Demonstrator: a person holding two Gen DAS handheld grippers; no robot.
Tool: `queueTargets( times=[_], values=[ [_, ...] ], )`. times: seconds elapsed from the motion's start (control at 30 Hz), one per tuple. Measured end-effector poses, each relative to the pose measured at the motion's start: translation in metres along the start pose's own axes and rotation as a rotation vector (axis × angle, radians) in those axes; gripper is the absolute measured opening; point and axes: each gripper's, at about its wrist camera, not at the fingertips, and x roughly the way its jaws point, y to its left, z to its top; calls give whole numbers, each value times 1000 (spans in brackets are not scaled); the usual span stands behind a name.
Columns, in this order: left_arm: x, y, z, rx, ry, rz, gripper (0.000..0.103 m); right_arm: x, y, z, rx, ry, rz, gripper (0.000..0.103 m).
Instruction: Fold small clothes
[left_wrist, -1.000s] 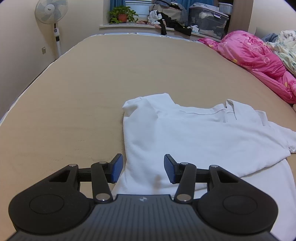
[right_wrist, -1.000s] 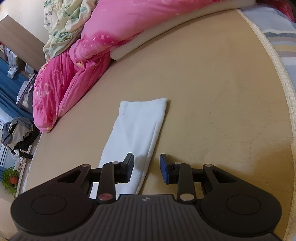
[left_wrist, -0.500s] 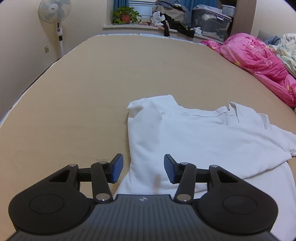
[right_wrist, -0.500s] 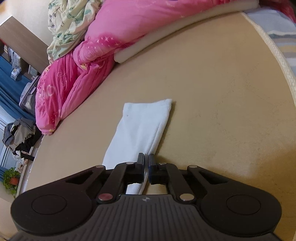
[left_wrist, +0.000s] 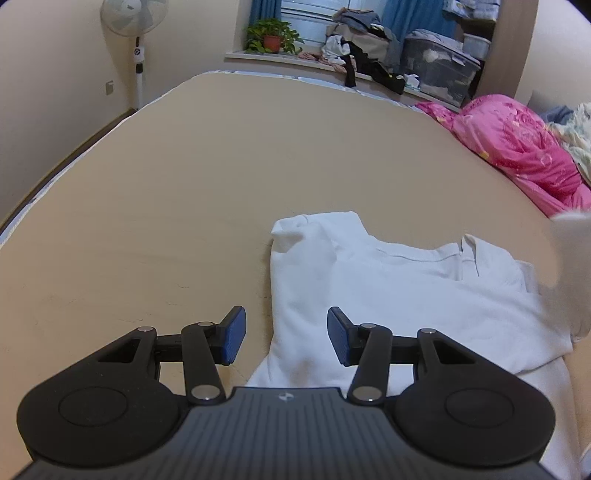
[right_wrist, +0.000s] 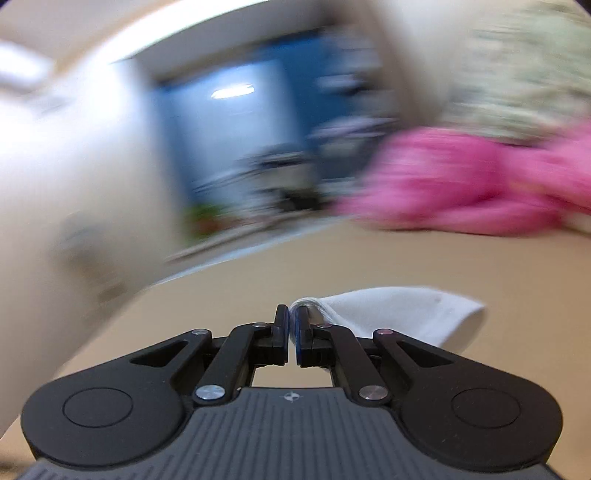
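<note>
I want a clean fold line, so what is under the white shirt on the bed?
The white shirt lies straight on the tan bed sheet, which shows bare all around it. Whatever lies beneath the cloth itself is covered and cannot be seen.

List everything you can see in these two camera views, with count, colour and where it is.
shirt: one, white, spread on the bed ahead of the left gripper
sleeve: one, white, pinched at its edge, lifted off the bed
bed: one, tan, under everything
quilt: one, pink, at the bed's right edge
fan: one, white, by the left wall
potted plant: one, green, on the window ledge
storage box: one, clear grey, on the ledge
left gripper: one, black with blue pads, open over the shirt's edge
right gripper: one, black, shut on the sleeve
</note>
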Motion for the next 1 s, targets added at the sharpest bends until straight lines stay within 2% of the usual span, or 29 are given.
queueTargets(
  times=[0.07,0.13,0.2,0.27,0.3,0.33,0.4,0.47,0.57,0.63,0.73,0.83,0.9,1.0],
  values=[
    [-1,1,1,-5,3,-7,54,4,51,-20,-49,116,214,5],
    [-1,0,1,-6,8,-21,54,15,94,-49,-127,339,381,7],
    [-2,-1,1,-5,14,-37,54,15,116,-70,-197,503,408,12],
    [-4,-2,1,-2,13,-50,54,10,121,-70,-220,591,382,13],
    [-4,-3,1,-1,13,-58,54,6,120,-64,-216,612,353,17],
    [-3,-3,2,-5,14,-66,54,1,116,-56,-200,620,320,21],
    [0,-3,0,-26,24,-83,54,-9,106,-43,-159,614,252,35],
    [5,-5,-3,-46,44,-102,53,-16,95,-37,-133,588,183,41],
    [13,-18,-9,-4,53,-89,53,-30,68,-55,-84,541,120,41],
    [16,-26,-12,36,55,-64,53,-21,62,-66,-102,594,-8,42],
    [17,-29,-12,36,52,-63,53,-16,55,-62,-87,514,-15,41],
    [21,-31,-13,36,60,-66,53,-8,45,-64,-91,526,-101,41],
    [24,-33,-14,32,67,-86,53,-5,36,-63,-34,532,-119,41],
    [32,-34,-16,-12,82,-142,52,-5,33,-58,-37,506,-152,41]
  ],
)
